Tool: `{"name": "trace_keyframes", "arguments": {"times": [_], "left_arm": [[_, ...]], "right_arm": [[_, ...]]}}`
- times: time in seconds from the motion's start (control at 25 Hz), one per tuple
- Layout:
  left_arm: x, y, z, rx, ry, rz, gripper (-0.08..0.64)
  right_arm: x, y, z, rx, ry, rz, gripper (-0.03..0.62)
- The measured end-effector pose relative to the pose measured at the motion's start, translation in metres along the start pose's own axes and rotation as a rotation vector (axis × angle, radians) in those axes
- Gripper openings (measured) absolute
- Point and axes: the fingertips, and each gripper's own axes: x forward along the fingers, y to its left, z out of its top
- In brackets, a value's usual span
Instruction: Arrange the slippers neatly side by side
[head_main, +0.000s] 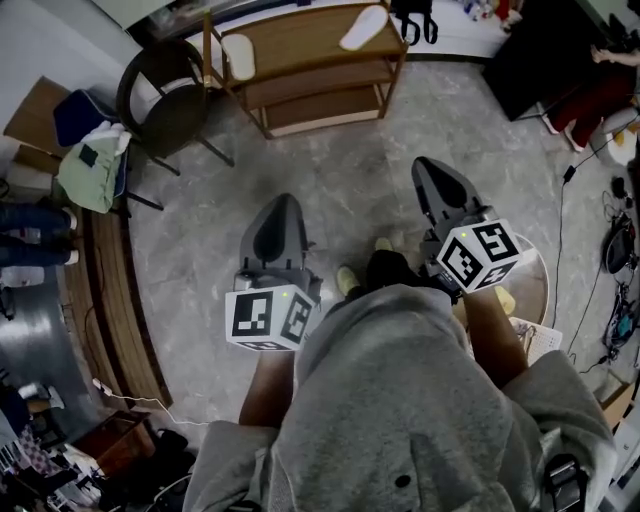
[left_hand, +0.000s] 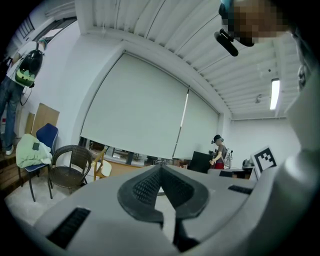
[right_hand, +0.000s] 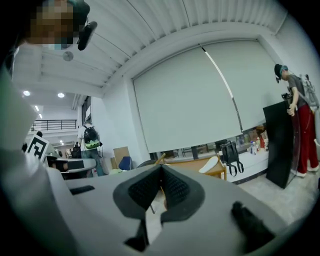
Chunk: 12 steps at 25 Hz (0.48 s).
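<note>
Two white slippers lie apart on the top of a wooden shelf (head_main: 310, 60) across the floor: one slipper (head_main: 238, 55) at its left end, the other slipper (head_main: 363, 27) at its right end. In the right gripper view the right-end slipper (right_hand: 210, 164) shows on the shelf (right_hand: 187, 165); the left gripper view shows the left-end slipper (left_hand: 104, 169). My left gripper (head_main: 277, 207) and right gripper (head_main: 432, 166) are held level in front of my body, well short of the shelf. Both have their jaws closed together with nothing between them.
A dark wicker chair (head_main: 165, 95) stands left of the shelf, and a blue chair with clothes (head_main: 92, 150) beyond it. A black cabinet (head_main: 540, 60) and a person in red trousers (head_main: 600, 95) are at the far right. A round table (head_main: 537, 290) is beside my right arm.
</note>
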Motion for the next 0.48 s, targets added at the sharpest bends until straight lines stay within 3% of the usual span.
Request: {"name": "trace_keyframes", "arguments": {"times": [0.48], "left_arm": [[0.033,0.015,0.009,0.015,-0.018,-0.018,0.012]], "right_arm": [[0.046,-0.005,0.012,0.011,-0.018,0.062,0.026]]}}
